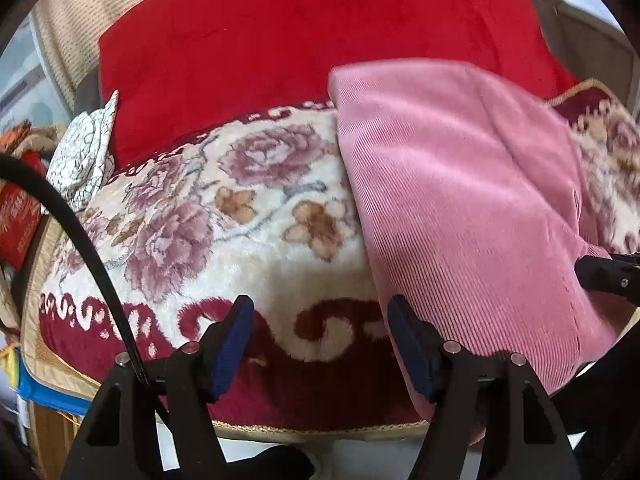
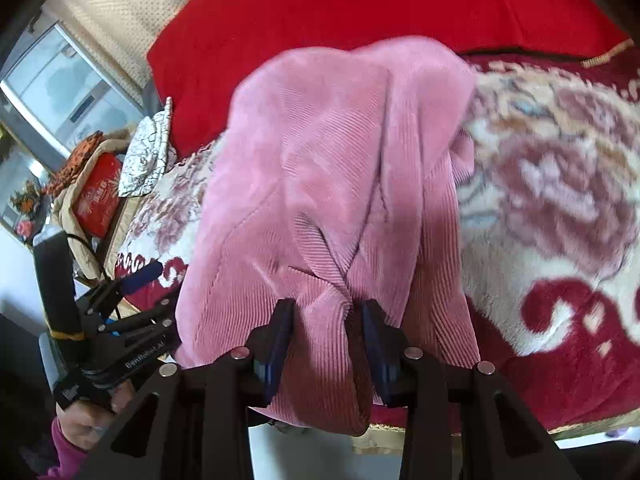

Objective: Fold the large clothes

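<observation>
Two hand-held grippers over my bed [image 1: 248,264], right one [image 2: 326,344] pinching pink garment [image 2: 320,168], left one [image 1: 320,344] gaping, holding nothing.

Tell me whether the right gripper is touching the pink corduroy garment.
Touching. The right wrist view shows the right gripper with a bunched fold of the pink corduroy garment pinched between both blue pads.

Floral blanket [image 1: 248,232], red cushion [image 1: 300,40] (behind it), crackle-patterned cloth [image 1: 86,152]
</observation>
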`<state>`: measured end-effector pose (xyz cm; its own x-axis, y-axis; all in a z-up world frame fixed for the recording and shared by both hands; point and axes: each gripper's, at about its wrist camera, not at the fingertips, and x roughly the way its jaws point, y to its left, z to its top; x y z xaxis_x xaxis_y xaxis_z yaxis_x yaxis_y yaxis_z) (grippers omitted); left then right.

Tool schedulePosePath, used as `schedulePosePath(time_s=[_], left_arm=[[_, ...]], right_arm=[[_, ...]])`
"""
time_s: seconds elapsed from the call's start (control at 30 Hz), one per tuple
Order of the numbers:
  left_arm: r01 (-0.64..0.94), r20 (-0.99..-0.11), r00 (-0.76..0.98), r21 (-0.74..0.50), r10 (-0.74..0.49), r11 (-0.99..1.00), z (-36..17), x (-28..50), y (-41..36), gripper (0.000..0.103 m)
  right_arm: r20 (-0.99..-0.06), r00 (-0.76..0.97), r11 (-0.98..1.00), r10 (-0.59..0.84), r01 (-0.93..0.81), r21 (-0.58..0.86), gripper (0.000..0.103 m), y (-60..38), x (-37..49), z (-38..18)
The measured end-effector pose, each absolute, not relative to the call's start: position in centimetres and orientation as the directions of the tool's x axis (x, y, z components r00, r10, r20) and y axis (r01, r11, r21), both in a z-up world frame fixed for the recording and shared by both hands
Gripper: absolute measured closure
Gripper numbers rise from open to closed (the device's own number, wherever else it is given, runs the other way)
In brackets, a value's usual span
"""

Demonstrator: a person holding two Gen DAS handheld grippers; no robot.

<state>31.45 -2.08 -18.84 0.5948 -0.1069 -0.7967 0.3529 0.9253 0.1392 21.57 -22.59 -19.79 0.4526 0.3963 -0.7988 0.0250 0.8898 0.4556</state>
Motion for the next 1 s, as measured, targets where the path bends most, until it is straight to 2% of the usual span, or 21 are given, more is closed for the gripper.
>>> schedulePosePath(time_s=[0.13, 0.3, 0.4, 0.53, 0.63, 0.8, 0.9, 1.0], left_arm=[[0.327, -0.757, 0.642, 0.126, -0.122, 0.937, -16.5, 31.9, -2.0, 0.033], [0.305, -0.736, 0.67, 0.156, -0.095, 0.939, -16.1, 34.3, -3.6, 0.033], [0.317, -0.752, 0.656, 0.193, -0.068, 0.929, -17.8, 35.3, -4.9, 0.033], [0.312, -0.757, 0.65, 0.186, -0.067, 0.932, -18.4, 35.5, -5.1, 0.033], [0.302, -0.755, 0.653, 0.196, -0.053, 0.933, -18.1, 35.3, -4.9, 0.033], [0.292, -0.729, 0.682, 0.192, -0.063, 0.937, -16.4, 33.7, -4.4, 0.033], [0.267, -0.685, 0.726, 0.213, -0.051, 0.94, -14.7, 32.1, -4.1, 0.032], [0.239, -0.646, 0.762, 0.223, -0.04, 0.945, -13.0, 30.4, -3.7, 0.027]], right_arm=[[-0.767, 0.513, 0.891, 0.385, 0.008, 0.453, 0.064, -23.6, 22.5, -16.3], [-0.744, 0.607, 0.924, 0.277, 0.044, 0.38, 0.062, -25.4, 26.2, -13.7], [-0.768, 0.6, 0.933, 0.224, 0.097, 0.347, 0.062, -26.5, 29.5, -15.2], [-0.841, 0.491, 0.935, 0.227, 0.131, 0.329, 0.059, -26.7, 33.3, -20.4], [-0.831, 0.514, 0.944, 0.21, 0.115, 0.31, 0.059, -26.4, 32.7, -19.3], [-0.796, 0.544, 0.926, 0.265, 0.087, 0.367, 0.058, -26.5, 28.1, -16.1], [-0.777, 0.571, 0.934, 0.266, 0.046, 0.354, 0.048, -25.8, 24.5, -14.3], [-0.781, 0.562, 0.94, 0.27, 0.02, 0.34, 0.046, -24.4, 21.6, -14.5]])
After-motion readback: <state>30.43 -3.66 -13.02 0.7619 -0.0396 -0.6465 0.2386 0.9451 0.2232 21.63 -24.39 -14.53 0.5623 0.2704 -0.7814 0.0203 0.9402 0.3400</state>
